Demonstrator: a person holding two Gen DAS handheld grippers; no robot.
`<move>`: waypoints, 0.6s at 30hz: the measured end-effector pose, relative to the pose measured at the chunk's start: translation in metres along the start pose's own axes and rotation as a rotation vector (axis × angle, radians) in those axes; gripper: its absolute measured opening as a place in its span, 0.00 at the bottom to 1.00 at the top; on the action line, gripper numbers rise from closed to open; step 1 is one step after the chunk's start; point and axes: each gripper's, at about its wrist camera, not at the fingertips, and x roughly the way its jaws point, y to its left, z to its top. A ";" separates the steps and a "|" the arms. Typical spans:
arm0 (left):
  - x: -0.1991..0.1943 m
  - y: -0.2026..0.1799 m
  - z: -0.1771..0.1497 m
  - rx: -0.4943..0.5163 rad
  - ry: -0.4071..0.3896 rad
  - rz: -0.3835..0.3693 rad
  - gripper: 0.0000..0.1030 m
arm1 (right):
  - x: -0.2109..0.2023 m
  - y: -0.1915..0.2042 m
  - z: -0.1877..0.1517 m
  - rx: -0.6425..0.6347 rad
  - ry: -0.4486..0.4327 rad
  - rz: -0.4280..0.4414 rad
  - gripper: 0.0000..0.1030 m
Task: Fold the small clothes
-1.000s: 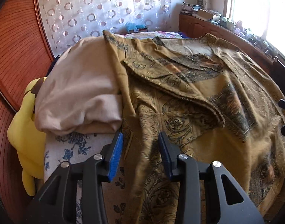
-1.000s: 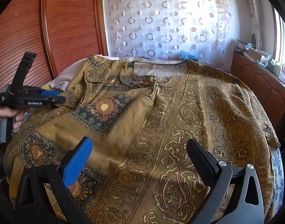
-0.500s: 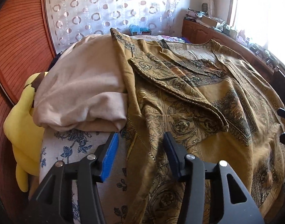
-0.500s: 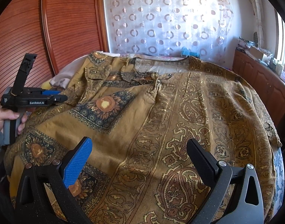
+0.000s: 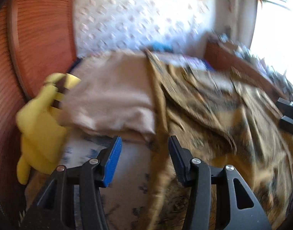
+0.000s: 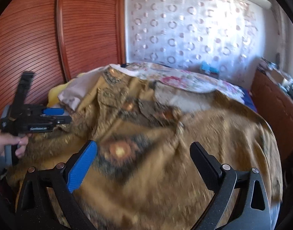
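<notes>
Shirt (image 6: 156, 163) spread flat, not folded yet.
Left gripper (image 5: 144, 153) half open, right gripper (image 6: 144, 159) wide, both empty above shirt; could grab beige cloth (image 5: 111, 103) beside shirt.

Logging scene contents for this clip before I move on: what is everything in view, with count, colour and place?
garment: one, mustard with dark paisley print, spread across the bed
beige cloth: one, folded, left of the garment
plush toy: one, yellow, bed's left edge
floral sheet: one, white with pink, far end of the bed
blue-print sheet: one, pale, under the left gripper
wardrobe: one, reddish wood, left
curtain: one, white with rings, back wall
cabinet: one, brown, cluttered top, right
left gripper: open, empty
right gripper: open, empty
hand: one, on the left gripper's handle
</notes>
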 end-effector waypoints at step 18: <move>-0.024 0.033 0.049 -0.054 -0.155 -0.020 0.49 | 0.154 0.055 0.068 -0.061 0.213 0.214 0.51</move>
